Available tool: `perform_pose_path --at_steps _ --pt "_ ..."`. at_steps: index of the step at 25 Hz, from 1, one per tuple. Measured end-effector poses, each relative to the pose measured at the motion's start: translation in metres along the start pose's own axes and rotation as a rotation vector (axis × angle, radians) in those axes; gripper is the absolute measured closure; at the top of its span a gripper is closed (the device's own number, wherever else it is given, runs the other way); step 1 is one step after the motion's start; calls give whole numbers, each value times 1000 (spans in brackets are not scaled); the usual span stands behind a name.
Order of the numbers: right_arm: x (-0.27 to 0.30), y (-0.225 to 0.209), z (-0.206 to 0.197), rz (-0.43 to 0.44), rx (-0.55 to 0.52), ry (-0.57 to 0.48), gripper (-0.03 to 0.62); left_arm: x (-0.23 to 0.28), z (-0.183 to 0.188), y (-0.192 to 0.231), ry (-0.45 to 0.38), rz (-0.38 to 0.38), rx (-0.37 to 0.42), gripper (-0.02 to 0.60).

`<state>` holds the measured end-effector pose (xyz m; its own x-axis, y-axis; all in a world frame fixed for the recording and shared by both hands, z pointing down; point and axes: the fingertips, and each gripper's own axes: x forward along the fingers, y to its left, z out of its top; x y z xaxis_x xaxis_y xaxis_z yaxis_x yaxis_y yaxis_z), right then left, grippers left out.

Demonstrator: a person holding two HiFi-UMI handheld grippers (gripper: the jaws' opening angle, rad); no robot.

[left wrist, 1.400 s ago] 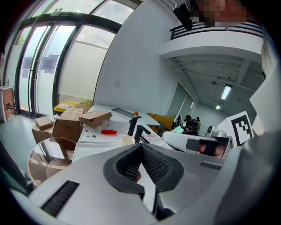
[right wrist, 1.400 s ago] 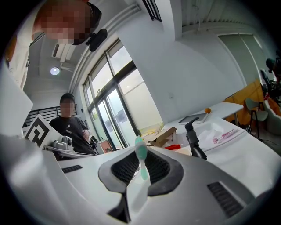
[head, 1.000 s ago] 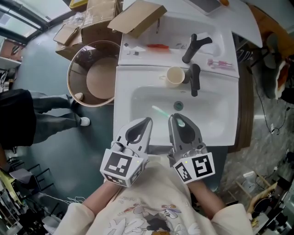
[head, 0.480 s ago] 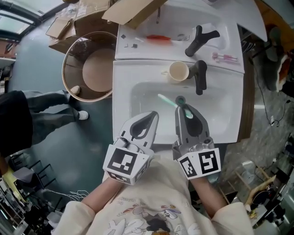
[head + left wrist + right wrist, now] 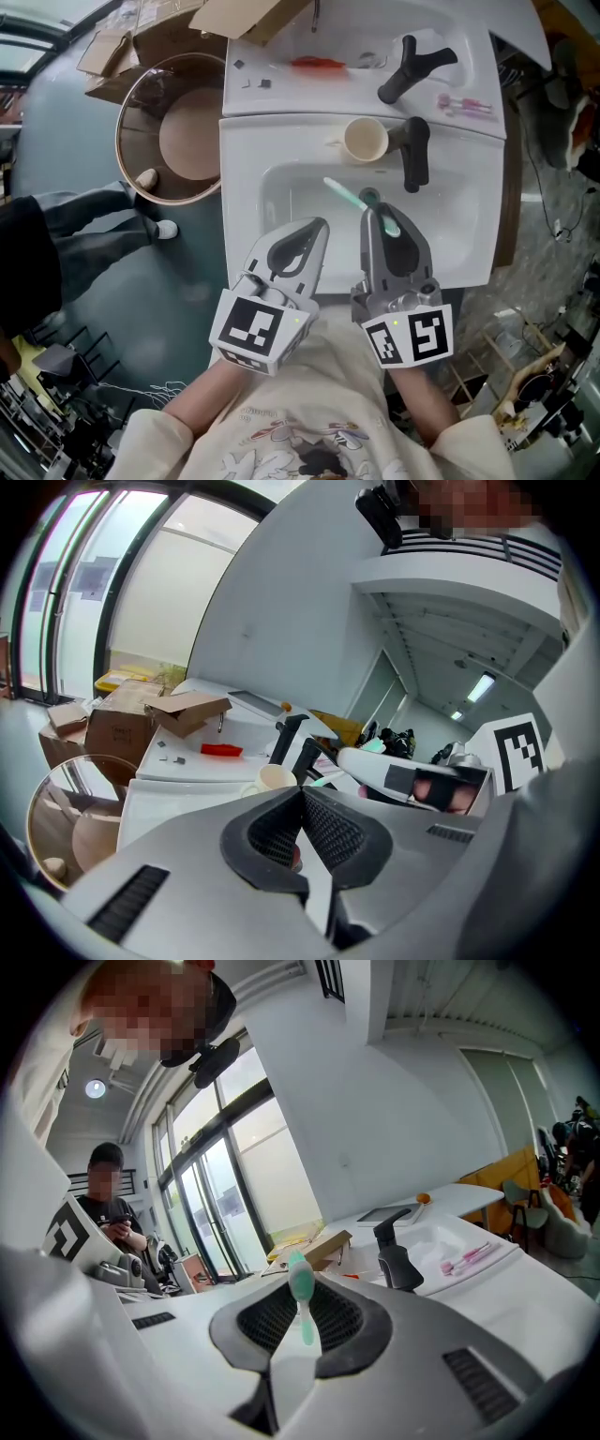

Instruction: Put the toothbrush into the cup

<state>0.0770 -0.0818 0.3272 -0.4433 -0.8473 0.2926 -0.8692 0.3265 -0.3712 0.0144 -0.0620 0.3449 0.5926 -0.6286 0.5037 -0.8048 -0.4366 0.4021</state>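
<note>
Over the sink (image 5: 246,178), close to its front rim: both grippers side by side, tips pointing toward the back of the sink.

Right gripper (image 5: 382,217): jaws clenched on the toothbrush (image 5: 345,195). The mint-green shaft sticks out past the tips and slants left across the middle of the sink, passing just beside the drain (image 5: 368,197). Right gripper view confirms this: one end of the toothbrush (image 5: 303,1307) stands up between the pads. Cannot tell which end is gripped.

Left gripper (image 5: 317,228): jaws pressed together, nothing between them (left gripper view, (image 5: 302,794)). It hangs over the front left of the sink.

Cup (image 5: 364,139): upright on the sink's back rim, mouth up, just left of the black faucet (image 5: 417,155). The toothbrush is apart from the cup and not yet in it.

Other items:
- A red object (image 5: 319,64) lies on the ledge behind the sink.
- Pink items (image 5: 464,103) lie at the ledge's right end.
- A round bin (image 5: 178,131) stands on the floor left of the sink.
</note>
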Motion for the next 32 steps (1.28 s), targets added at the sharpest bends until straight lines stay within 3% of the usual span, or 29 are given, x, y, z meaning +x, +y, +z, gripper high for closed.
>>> perform_pose_path --at_steps 8,19,32 --pt "12 -15 4 -24 51 -22 545 21 -2 6 16 -21 12 568" --pt "19 -40 27 -85 42 -89 545 38 3 7 29 -27 24 568" --pt "36 -53 14 -114 3 -36 545 55 11 11 47 -34 23 568"
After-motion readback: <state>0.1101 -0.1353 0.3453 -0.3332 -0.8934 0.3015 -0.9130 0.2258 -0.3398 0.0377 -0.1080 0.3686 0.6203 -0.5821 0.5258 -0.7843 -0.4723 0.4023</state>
